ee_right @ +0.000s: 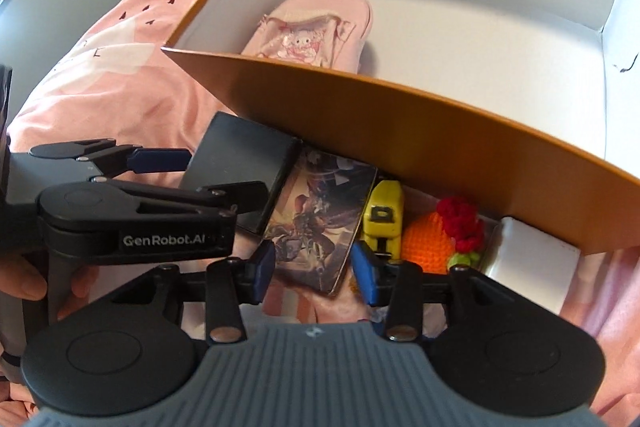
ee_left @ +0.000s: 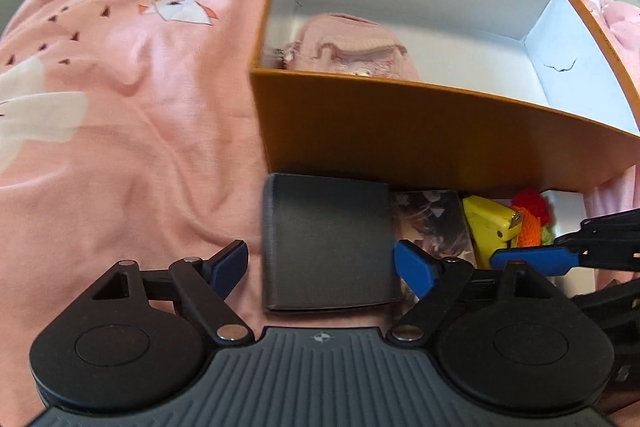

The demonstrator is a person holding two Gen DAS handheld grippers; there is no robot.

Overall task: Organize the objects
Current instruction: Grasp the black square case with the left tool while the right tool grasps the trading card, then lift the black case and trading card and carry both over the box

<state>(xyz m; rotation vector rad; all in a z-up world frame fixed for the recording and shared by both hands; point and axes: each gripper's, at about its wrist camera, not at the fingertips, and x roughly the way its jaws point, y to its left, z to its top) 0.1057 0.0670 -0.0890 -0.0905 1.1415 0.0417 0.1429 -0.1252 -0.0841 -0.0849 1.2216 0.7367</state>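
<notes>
Left gripper (ee_left: 320,265) gapes wide around the black case (ee_left: 326,243), pads clear, holding nothing. Right gripper (ee_right: 314,269) stands half open over the card (ee_right: 320,223), empty.

Risk: both close side by side; fingers could clash or nudge the box (ee_left: 440,131) at upper frame.

Count: one case, one card, one yellow tape (ee_right: 382,217), one knit toy (ee_right: 444,231), one white block (ee_right: 532,259), one pouch (ee_right: 312,31) inside the box.

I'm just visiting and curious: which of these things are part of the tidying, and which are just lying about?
Part of the job:
orange box
pink pouch inside it
dark case
picture card
yellow gadget
crochet toy
white block

Just lying about:
pink bedsheet
</notes>
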